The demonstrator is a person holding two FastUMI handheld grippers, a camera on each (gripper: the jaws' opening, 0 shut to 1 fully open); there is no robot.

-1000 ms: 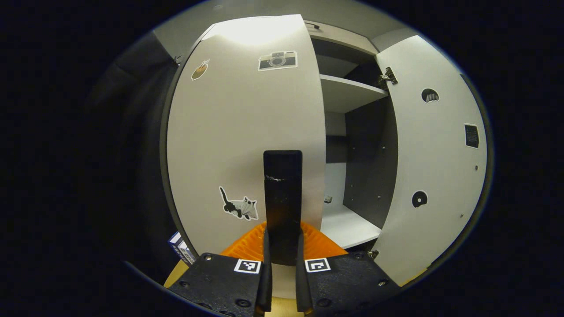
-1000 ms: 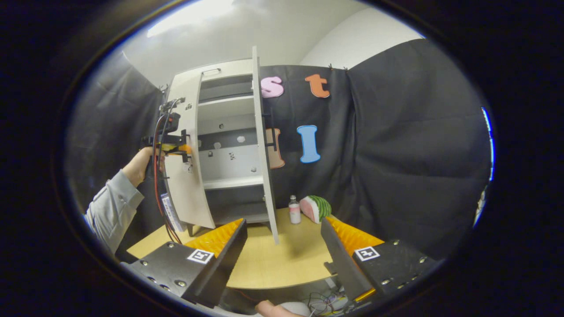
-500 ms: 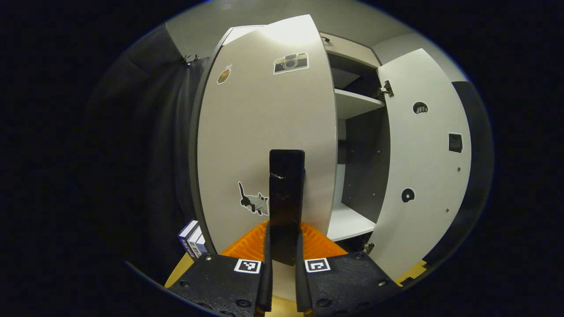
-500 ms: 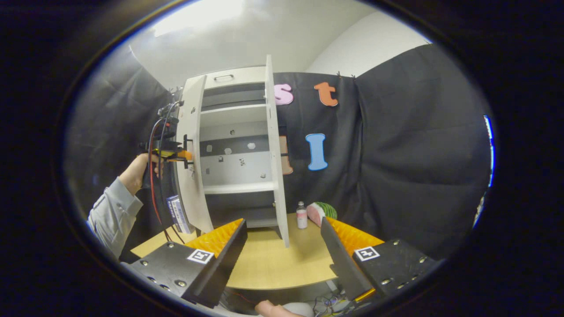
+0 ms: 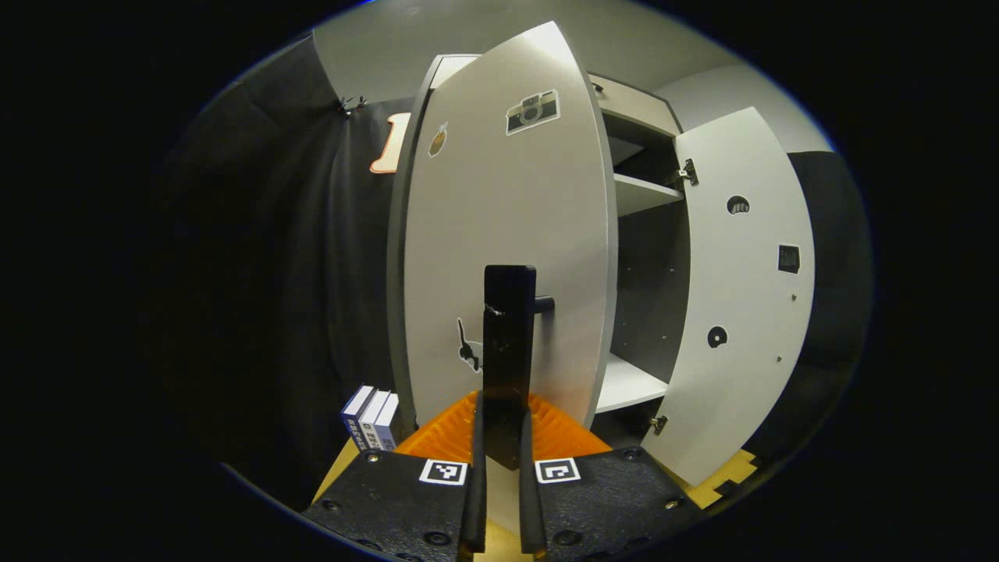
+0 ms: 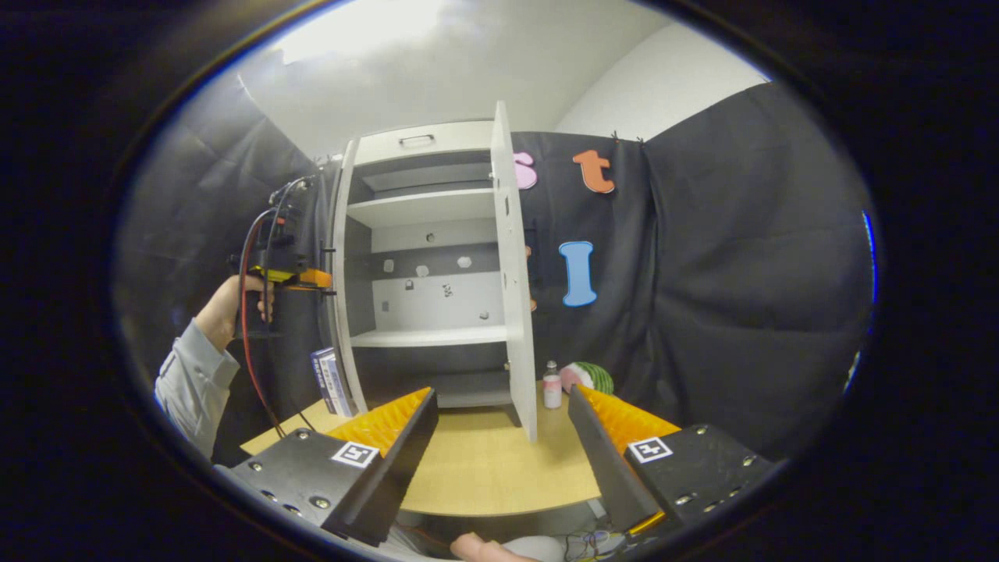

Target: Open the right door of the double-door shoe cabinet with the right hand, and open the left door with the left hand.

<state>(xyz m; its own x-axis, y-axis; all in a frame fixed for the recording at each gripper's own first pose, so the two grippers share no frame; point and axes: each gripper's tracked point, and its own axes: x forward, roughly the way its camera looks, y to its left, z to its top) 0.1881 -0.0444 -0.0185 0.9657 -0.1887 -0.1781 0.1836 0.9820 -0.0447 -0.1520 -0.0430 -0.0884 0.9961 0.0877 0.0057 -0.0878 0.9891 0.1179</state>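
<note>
The white shoe cabinet (image 6: 425, 234) stands on the table with both doors swung out. In the left gripper view the left door (image 5: 507, 234), which carries stickers, faces me, and my left gripper (image 5: 503, 406) is shut on its black bar handle (image 5: 509, 328). The right door (image 5: 741, 297) stands wide open beside it, its inner face showing. In the right gripper view the left door (image 6: 341, 312) and the right door (image 6: 517, 273) both appear edge-on. There a hand (image 6: 226, 300) holds the left gripper (image 6: 316, 277) at the left door. My right gripper (image 6: 499, 406) is open over the table, apart from the cabinet.
Bare shelves (image 6: 429, 336) show inside the cabinet. Upright books (image 5: 371, 414) stand by the cabinet's left side. A small bottle (image 6: 552, 385) and a watermelon toy (image 6: 589, 377) sit on the wooden table (image 6: 484, 468) right of the right door. Black cloth walls surround the booth.
The left door has swung farther open with my left gripper on its handle, and its face looks narrower. The right gripper has stayed open while its view has shifted slightly.
</note>
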